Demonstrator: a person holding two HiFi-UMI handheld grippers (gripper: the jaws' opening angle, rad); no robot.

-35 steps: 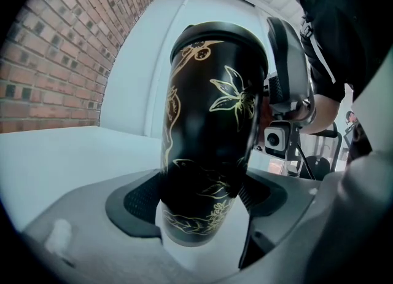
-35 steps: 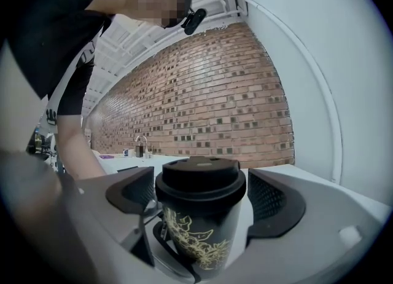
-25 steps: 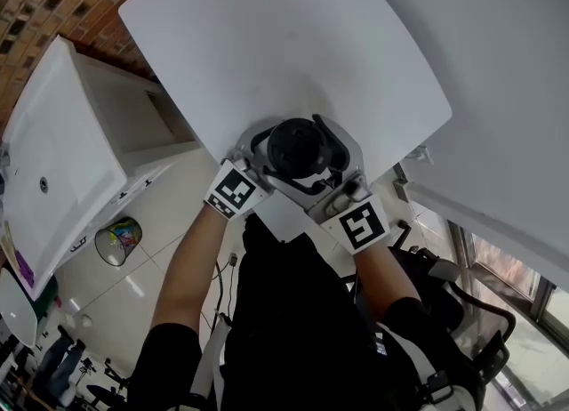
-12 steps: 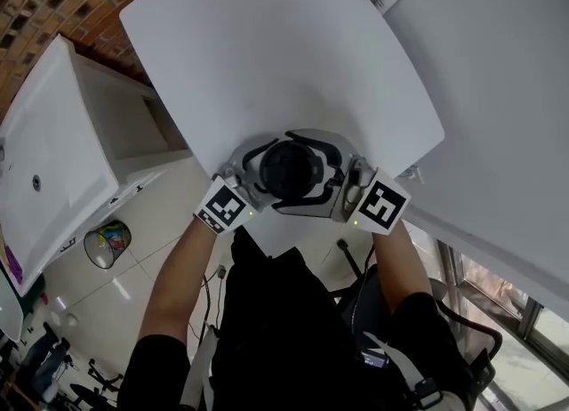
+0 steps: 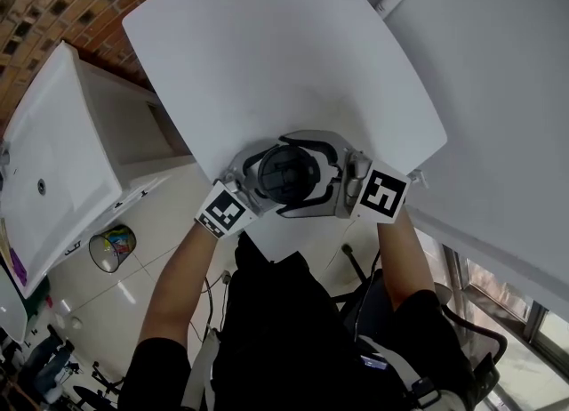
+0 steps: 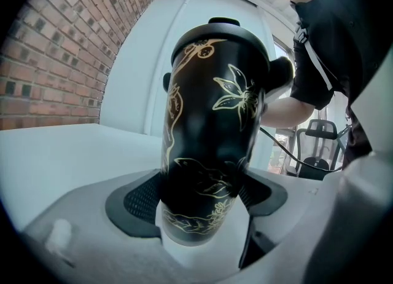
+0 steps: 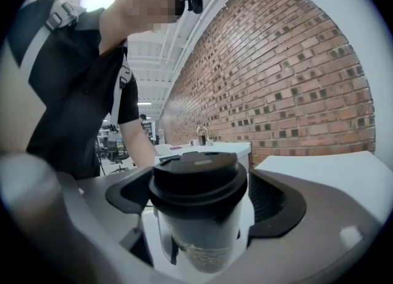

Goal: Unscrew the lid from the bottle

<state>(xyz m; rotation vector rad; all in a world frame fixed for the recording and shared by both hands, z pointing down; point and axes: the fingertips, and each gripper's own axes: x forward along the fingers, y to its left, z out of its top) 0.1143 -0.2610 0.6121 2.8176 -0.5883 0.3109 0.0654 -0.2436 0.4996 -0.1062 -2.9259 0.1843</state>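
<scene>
Bottle [image 6: 212, 135] stands on the white table [image 5: 267, 44] close to the near edge, right in front of the person, with its long axis vertical, or near enough given the wide-angle bend

Left gripper [image 6: 199, 200] comes in about level from the near-left. Its jaws are clamped on the lower body of the bottle, dark pads [image 6: 138, 200] pressed against both sides. This one is the anchor

Right gripper [image 7: 199, 197] comes in about level from the right and sits higher up, jaws spread wide around the black lid [image 7: 198, 178]. The lid fills the gap and the pads [image 7: 276, 200] look to be bearing on its rim on both sides, so I read it as gripped on the lid. Contact on the left pad is a bit hard to make out

Key relation: the lid is dead centre between the right jaws, on top of the bottle and not yet lifted. The turning axis is the bottle's vertical axis, at right angles to the way the right gripper points. So the twist has to be a sweep of the right gripper around the bottle, not a roll of the wrist. In the head view the two grippers meet at the bottle at an angle to each other, and the right one has the lid

Risk: the bottle spins with the lid if the low grip slips
</scene>
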